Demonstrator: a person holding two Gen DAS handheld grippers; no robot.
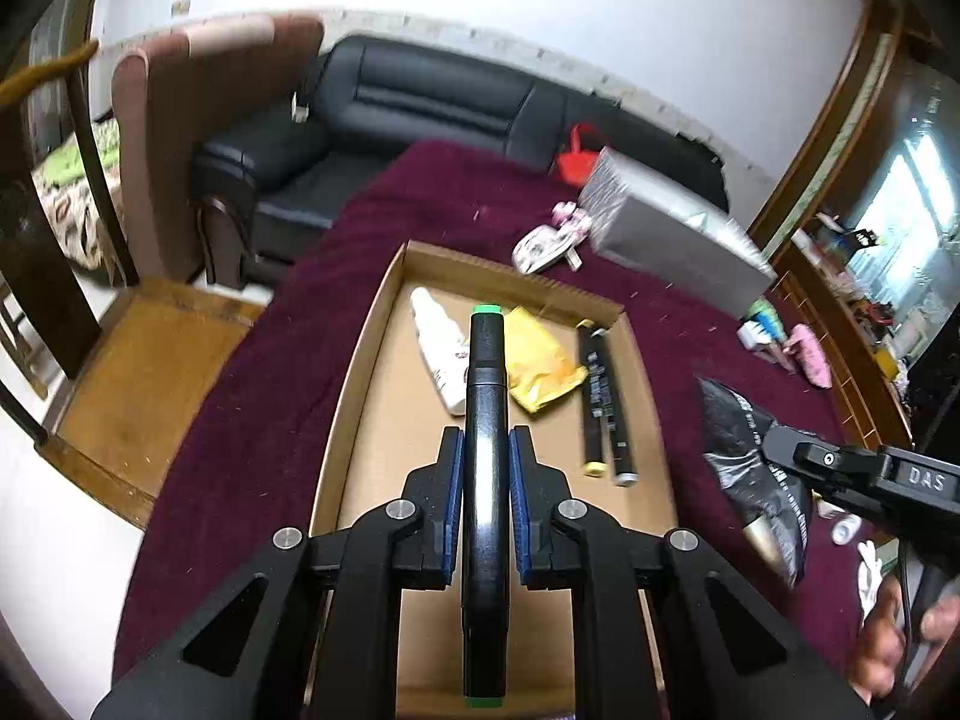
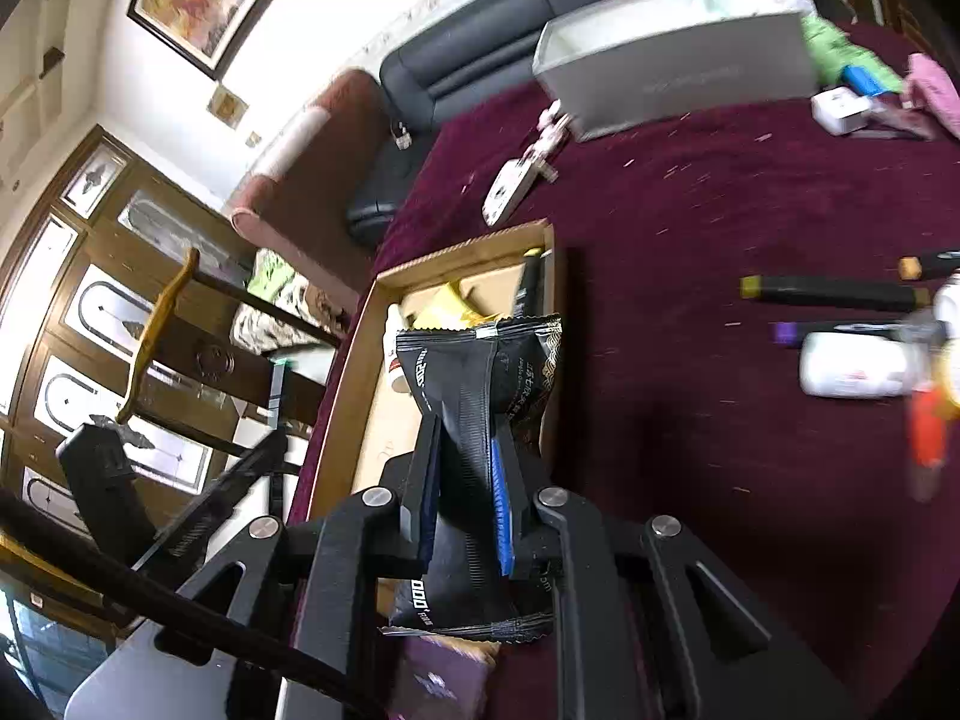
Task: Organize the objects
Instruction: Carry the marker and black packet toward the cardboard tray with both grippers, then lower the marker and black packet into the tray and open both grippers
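Observation:
My left gripper point(image 1: 486, 450) is shut on a black marker with green caps point(image 1: 485, 372), held lengthwise above the cardboard tray point(image 1: 366, 360). In the tray lie a white bottle point(image 1: 441, 354), a yellow packet point(image 1: 540, 360) and two black markers point(image 1: 606, 408). My right gripper point(image 2: 465, 444) is shut on a black snack packet point(image 2: 480, 372), held over the tray's right edge point(image 2: 549, 234). The packet and right gripper also show in the left wrist view point(image 1: 750, 456).
The table has a maroon cloth point(image 2: 690, 210). On it are a grey box point(image 2: 672, 54), a small white device point(image 2: 507, 189), loose markers point(image 2: 834, 294), a white bottle point(image 2: 852, 366) and pink and green items at the far right. A black sofa point(image 1: 420, 102) stands behind.

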